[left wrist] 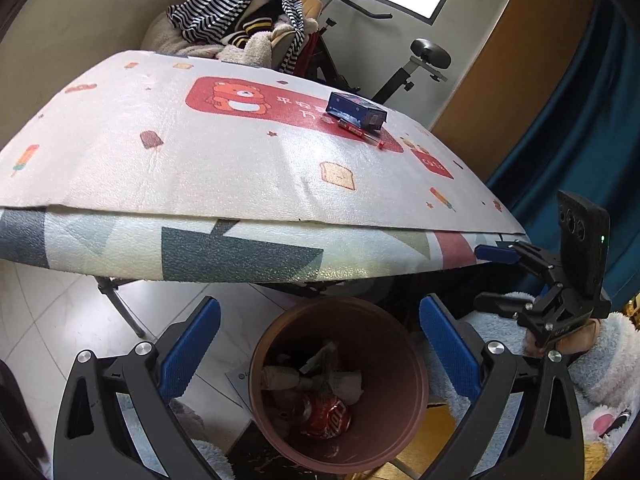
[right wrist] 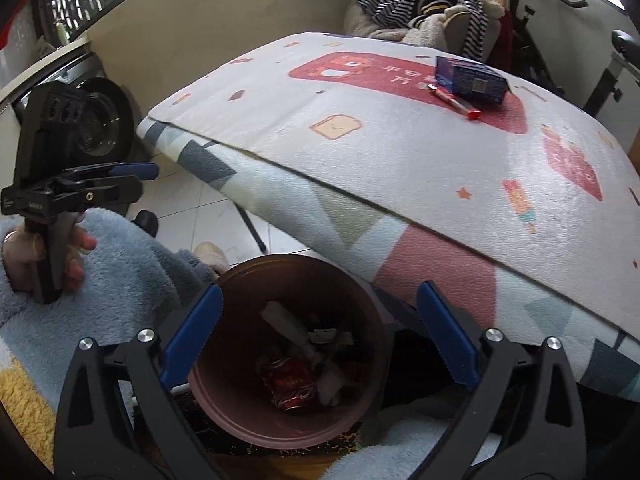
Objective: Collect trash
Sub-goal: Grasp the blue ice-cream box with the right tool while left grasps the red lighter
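Both tools hang over the brown trash bin (left wrist: pixel 340 384), which stands on the floor just below the edge of the counter (left wrist: pixel 200 152). The left tool (left wrist: pixel 320 356) is spread wide and holds nothing. The right tool (right wrist: pixel 320 338) is spread wide too, and it is empty.

Some trash is already in the bin. A crushed red can (left wrist: pixel 326 416) lies near the bottom, with crumpled white paper (left wrist: pixel 316 380) on top of it. So part of the job looks done.

Two things are left on the counter, far from the tools. One is a small blue box (left wrist: pixel 356 110). Right beside it lies a red pen (left wrist: pixel 360 134), touching or almost touching the box. I cannot tell if these are trash or things to keep. If they are trash, they are what is left to pick up.

The counter has a soft cloth with a bear and ice pops on it. Nothing stands between the tools and the box. Behind the counter is a chair piled with striped clothes (left wrist: pixel 240 12), and an exercise bike (left wrist: pixel 424 60) stands near the wall. The person wears a fluffy blue robe (right wrist: pixel 120 264) that sits close to the bin.
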`<action>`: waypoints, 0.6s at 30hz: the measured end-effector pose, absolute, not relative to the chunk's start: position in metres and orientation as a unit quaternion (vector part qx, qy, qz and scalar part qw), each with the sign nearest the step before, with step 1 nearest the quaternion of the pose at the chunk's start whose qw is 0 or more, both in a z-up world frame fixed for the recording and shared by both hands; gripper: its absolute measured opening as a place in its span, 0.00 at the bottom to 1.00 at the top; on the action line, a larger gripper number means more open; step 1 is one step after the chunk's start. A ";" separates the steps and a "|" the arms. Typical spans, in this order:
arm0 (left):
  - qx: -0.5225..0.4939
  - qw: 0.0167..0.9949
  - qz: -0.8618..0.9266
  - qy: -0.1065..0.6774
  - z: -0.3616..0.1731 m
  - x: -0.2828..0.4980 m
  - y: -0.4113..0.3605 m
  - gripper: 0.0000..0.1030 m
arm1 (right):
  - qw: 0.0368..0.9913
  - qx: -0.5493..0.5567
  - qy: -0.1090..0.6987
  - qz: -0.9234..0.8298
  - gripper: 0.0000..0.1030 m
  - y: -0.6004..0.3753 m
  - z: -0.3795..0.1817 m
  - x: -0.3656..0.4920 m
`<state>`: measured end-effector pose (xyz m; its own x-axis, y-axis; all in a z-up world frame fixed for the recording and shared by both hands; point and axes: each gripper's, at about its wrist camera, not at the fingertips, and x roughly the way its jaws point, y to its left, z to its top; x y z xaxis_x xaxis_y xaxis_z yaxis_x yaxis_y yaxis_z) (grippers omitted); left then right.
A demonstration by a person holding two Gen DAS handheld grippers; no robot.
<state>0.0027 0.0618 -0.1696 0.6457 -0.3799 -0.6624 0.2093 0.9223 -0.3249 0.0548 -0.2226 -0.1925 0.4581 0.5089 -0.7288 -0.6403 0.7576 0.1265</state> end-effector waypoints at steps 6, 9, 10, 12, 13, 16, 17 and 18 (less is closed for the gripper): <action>-0.085 0.920 -0.155 0.349 -0.146 0.007 0.062 0.94 | 0.863 -0.056 0.393 0.313 0.94 -0.244 -0.181 0.073; -0.071 0.929 -0.153 0.329 -0.129 0.019 0.062 0.94 | 0.871 -0.040 0.393 0.294 0.94 -0.255 -0.172 0.093; -0.066 0.932 -0.151 0.323 -0.122 0.025 0.061 0.94 | 0.874 -0.028 0.392 0.286 0.94 -0.259 -0.167 0.105; -0.064 0.936 -0.151 0.312 -0.111 0.036 0.063 0.94 | 0.878 -0.012 0.390 0.277 0.94 -0.262 -0.160 0.118; -0.065 0.938 -0.151 0.307 -0.106 0.043 0.064 0.94 | 0.881 -0.003 0.387 0.271 0.94 -0.264 -0.154 0.130; -0.081 0.934 -0.163 0.308 -0.096 0.066 0.070 0.94 | 0.890 -0.009 0.373 0.261 0.94 -0.261 -0.140 0.159; -0.085 0.933 -0.165 0.308 -0.095 0.072 0.072 0.94 | 0.893 -0.013 0.366 0.260 0.94 -0.258 -0.136 0.169; -0.088 0.933 -0.165 0.307 -0.094 0.077 0.073 0.94 | 0.894 -0.014 0.364 0.260 0.94 -0.257 -0.135 0.176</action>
<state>0.0773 0.0732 -0.0937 0.7572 -0.3620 -0.5437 0.2537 0.9300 -0.2659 0.1756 -0.2575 -0.1348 0.5990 0.4551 -0.6588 -0.4754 0.8642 0.1648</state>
